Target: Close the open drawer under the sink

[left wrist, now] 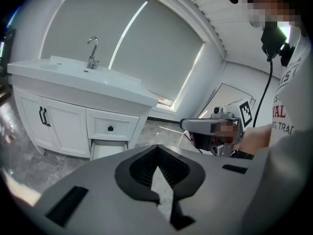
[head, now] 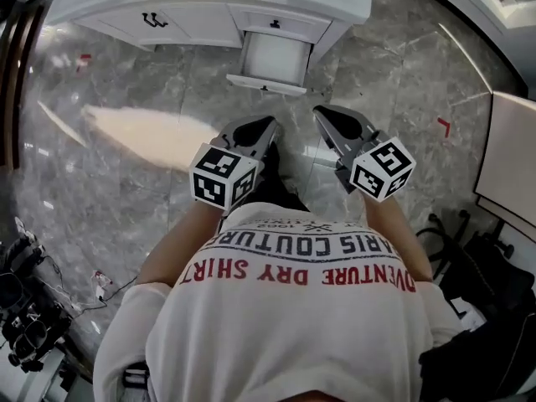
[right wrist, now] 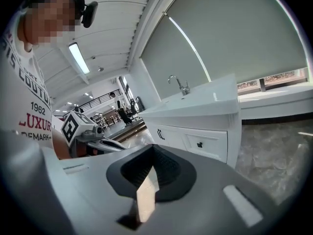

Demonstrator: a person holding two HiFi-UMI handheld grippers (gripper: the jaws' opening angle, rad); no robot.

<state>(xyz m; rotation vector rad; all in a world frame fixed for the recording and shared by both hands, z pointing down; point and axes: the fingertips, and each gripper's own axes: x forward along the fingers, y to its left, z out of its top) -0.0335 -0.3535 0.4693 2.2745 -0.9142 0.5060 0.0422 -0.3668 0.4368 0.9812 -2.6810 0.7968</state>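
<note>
The white vanity stands ahead of me across the grey marble floor. Its lower drawer is pulled out beneath a closed drawer with a dark knob. In the left gripper view the open drawer shows just above the gripper body, below the sink and faucet. My left gripper and right gripper hover side by side in front of the person, short of the drawer, both shut on nothing. The right gripper view shows the vanity and its faucet; the open drawer is hidden there.
Double cabinet doors with black handles sit left of the drawers. A white panel and dark bags with cables stand to the right. Equipment and wires lie at lower left. Red tape marks dot the floor.
</note>
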